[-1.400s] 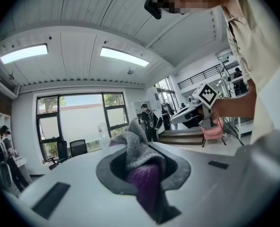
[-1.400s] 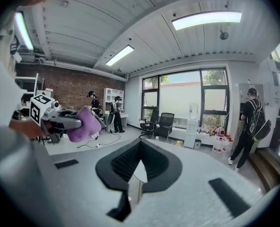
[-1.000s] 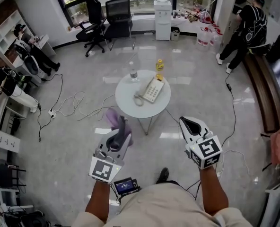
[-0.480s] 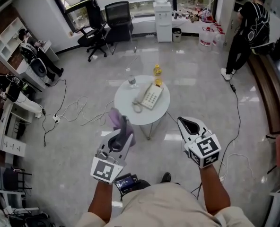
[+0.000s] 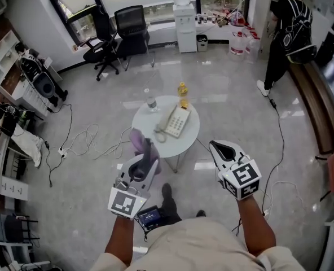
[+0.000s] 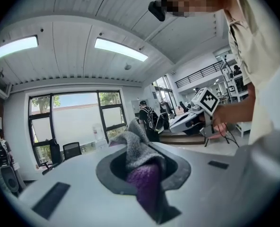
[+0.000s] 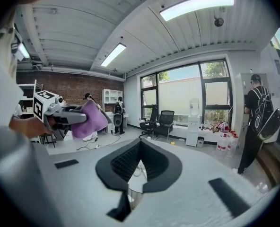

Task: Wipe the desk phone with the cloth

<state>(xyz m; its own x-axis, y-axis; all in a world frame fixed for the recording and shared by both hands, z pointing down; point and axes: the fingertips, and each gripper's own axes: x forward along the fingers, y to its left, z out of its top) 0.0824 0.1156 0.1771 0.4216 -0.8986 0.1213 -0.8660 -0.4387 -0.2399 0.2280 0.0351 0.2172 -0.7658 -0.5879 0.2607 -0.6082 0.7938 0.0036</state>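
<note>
**Cloth clamped in the left gripper, phone waiting on the round table**

Nearest the person, the left gripper (image 5: 146, 156) has its jaws clamped on a soft purple-and-grey cloth (image 5: 139, 141). The cloth bunches up out of the jaw tips and hangs over them. Beside it and well apart, the right gripper (image 5: 220, 147) is held at about the same height. Its black ribbed jaws are together with nothing between them. Both grippers are in the air over grey polished floor, short of the table.

Just past the cloth stands a small round white table (image 5: 150, 131) on thin metal legs. The cream desk phone (image 5: 178, 121) lies near the middle of the tabletop, angled towards the far-right edge. Its handset and coiled cord (image 5: 159, 133) are on its left side. A clear plastic water bottle (image 5: 151, 103) stands upright at the far-left edge, and a small yellow object (image 5: 184, 103) sits at the far edge.

Farther off are two black office chairs (image 5: 120, 31) by the windows and a white water dispenser (image 5: 184, 17). A person in black (image 5: 286, 31) stands at the far right.
</note>
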